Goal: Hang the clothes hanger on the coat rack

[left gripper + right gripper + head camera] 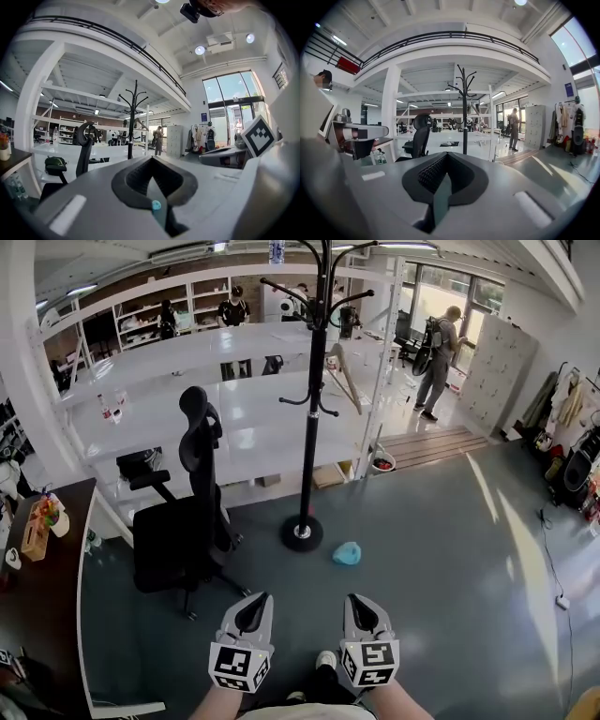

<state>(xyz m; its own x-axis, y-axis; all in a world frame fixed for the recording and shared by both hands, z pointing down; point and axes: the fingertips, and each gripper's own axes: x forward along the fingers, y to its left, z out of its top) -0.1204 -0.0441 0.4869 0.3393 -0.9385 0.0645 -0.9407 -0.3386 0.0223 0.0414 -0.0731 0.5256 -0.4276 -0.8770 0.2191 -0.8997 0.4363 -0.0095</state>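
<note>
Hanger, wooden, upper centre of the head view, just right of the rack pole. From here I can't tell whether it hangs on a rack hook or on the white shelving behind. Neither gripper is anywhere near it.

Both grippers sit low in the frame, side by side, pointing at the rack's round base. Left gripper: jaws pressed together, nothing between them, and its own view shows only a thin slit with a dot of teal through it. Right gripper: same story, jaws together and empty in its view.

Rack stands upright on the grey floor, centre frame. Black chair is to its left, beside a dark desk at the left edge. A teal lump lies on the floor just right of the base. Upper right, a person with a backpack stands well off by the lockers.
</note>
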